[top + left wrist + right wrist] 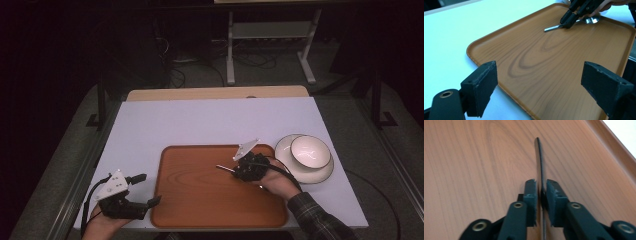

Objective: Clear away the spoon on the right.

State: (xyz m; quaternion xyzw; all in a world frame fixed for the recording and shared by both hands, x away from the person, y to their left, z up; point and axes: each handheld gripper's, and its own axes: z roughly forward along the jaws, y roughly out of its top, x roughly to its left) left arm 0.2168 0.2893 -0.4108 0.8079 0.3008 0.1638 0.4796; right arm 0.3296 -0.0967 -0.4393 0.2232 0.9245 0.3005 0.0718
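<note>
Holding a metal spoon (571,23) by its handle, your right gripper (235,170) sits over the far right part of the wooden tray (200,205), its jaws pinched tight on the thin stem. In the right gripper view the handle (540,165) runs straight out from between the two black pads (554,195), edge-on, with its tip reaching forward over the tray's wood grain. In the left gripper view the spoon's bowl (592,20) lies behind that gripper, towards your right hand (277,182), and the flat end of the handle pokes out the other side, low over the tray surface; whether the spoon touches the wood you cannot tell from here. Your left gripper (145,189) waits off the tray's near left corner, above the white table (200,120), with its jaws spread wide and nothing between them; they point across at the tray's left edge. Just beyond the tray's right edge, close to your right hand, a white bowl (310,151) with a dark rim rests on a matching plate (320,175).
</note>
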